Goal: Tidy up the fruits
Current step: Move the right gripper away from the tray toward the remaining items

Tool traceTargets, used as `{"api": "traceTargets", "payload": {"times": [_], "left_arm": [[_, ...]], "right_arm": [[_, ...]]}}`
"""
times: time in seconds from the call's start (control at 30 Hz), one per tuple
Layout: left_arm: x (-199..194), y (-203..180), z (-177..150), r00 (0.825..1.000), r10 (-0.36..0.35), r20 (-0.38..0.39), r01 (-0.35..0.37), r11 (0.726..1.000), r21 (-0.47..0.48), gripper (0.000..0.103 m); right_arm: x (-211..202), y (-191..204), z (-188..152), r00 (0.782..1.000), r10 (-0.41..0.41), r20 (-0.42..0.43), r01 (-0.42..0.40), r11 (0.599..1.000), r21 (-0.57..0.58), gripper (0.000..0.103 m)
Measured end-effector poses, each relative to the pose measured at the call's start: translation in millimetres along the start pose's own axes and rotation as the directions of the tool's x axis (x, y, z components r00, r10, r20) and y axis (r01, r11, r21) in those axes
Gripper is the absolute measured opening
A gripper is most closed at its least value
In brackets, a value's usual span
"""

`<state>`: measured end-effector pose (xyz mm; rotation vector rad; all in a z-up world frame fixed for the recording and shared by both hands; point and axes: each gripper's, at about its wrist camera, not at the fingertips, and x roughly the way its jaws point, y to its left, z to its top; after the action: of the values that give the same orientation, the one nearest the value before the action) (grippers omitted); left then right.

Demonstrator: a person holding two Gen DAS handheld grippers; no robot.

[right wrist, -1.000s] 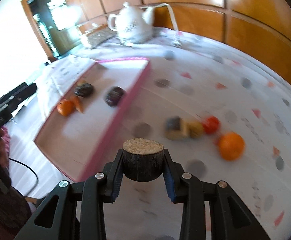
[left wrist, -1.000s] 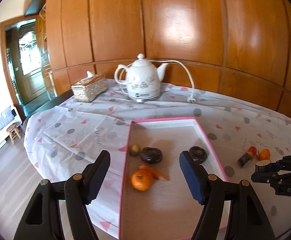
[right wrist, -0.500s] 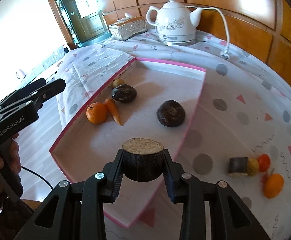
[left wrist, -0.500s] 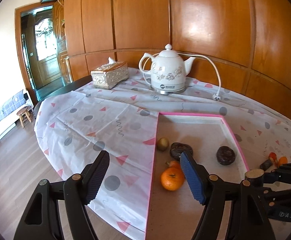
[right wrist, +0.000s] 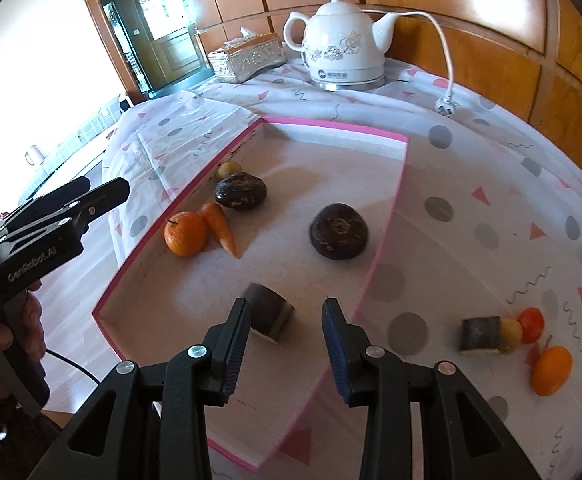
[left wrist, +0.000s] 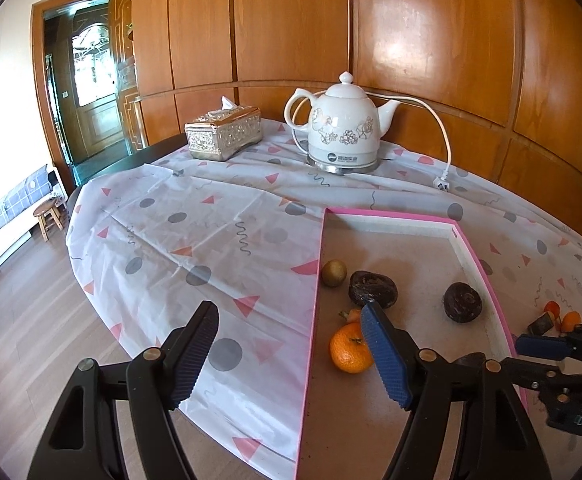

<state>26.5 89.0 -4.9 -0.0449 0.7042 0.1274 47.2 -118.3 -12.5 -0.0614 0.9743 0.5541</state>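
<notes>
Now the right claw (right wrist: 285, 334) is open and holds nothing, and the dark chunk (right wrist: 270, 317) lies just under it in the tray (right wrist: 387, 216).

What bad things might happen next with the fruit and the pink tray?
1. The dark cut piece lies tilted in the pink tray between the open right gripper; a finger pulling back might nudge it.
2. The tray's near corner seems to reach past the table edge, so pressing there could tip it.
3. The orange outside might roll if bumped.
</notes>
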Motion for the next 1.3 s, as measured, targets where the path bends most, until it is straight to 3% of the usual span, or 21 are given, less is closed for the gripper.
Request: {"api": "traceTargets", "payload": {"times": [0.6, 1.3], "left_arm": [[-15, -27, -3, 0.998, -0.060, 0.018, 0.059, 0.994, 0.087, 0.078], [-25, -64, -4, 0.994, -0.103, 0.026, 0.096, 0.975, 0.201, 0.078]], "right_arm": [[-49, -62, -44, 0.982, -0.190, -0.013, 0.190, 0.981, 0.030, 0.037], [-110, -148, -84, 0.925, -0.377, -0.041, 0.379, 0.915, 0.137, 0.037]]}}
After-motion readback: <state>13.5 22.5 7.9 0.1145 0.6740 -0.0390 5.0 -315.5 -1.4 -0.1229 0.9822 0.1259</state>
